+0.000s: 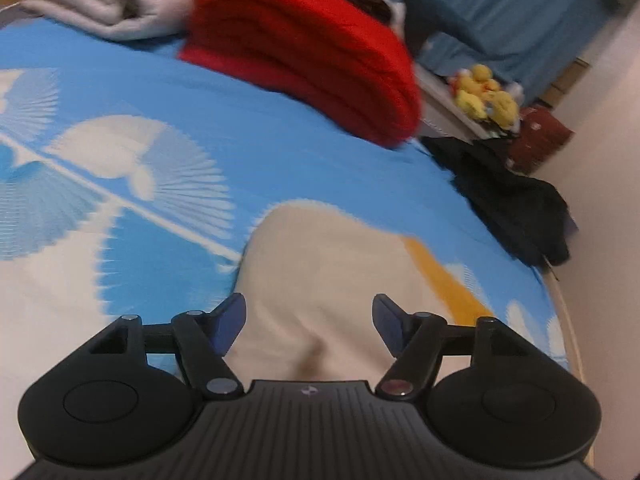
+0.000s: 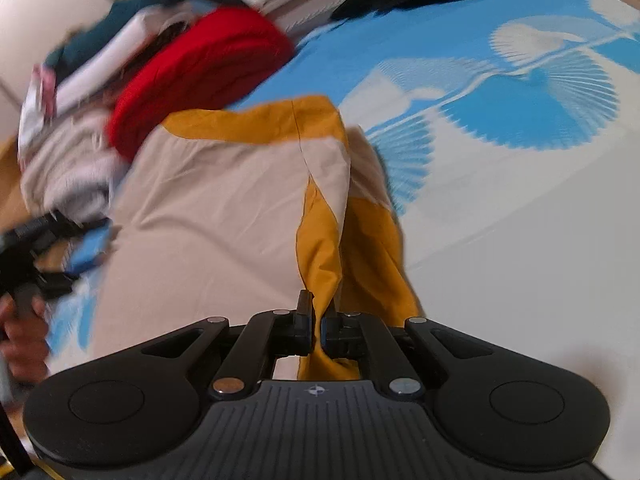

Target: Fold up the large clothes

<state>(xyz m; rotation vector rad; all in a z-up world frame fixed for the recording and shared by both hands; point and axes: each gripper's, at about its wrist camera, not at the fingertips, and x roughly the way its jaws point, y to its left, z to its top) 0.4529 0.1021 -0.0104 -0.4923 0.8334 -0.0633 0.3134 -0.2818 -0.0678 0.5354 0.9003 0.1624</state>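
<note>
A cream and mustard-yellow garment lies spread on the bed. My right gripper is shut on a mustard-yellow fold of it, which hangs pinched between the pads. In the left wrist view the cream part of the garment lies under my left gripper, whose blue-padded fingers stand wide apart without pressing the cloth. The right wrist view also shows the left gripper at the garment's far left edge, with a hand on its handle.
The bed has a blue and white fan-patterned sheet. A folded red garment and pale knitwear are piled at the far side. Black clothing lies at the bed's right edge. Yellow plush toys sit beyond.
</note>
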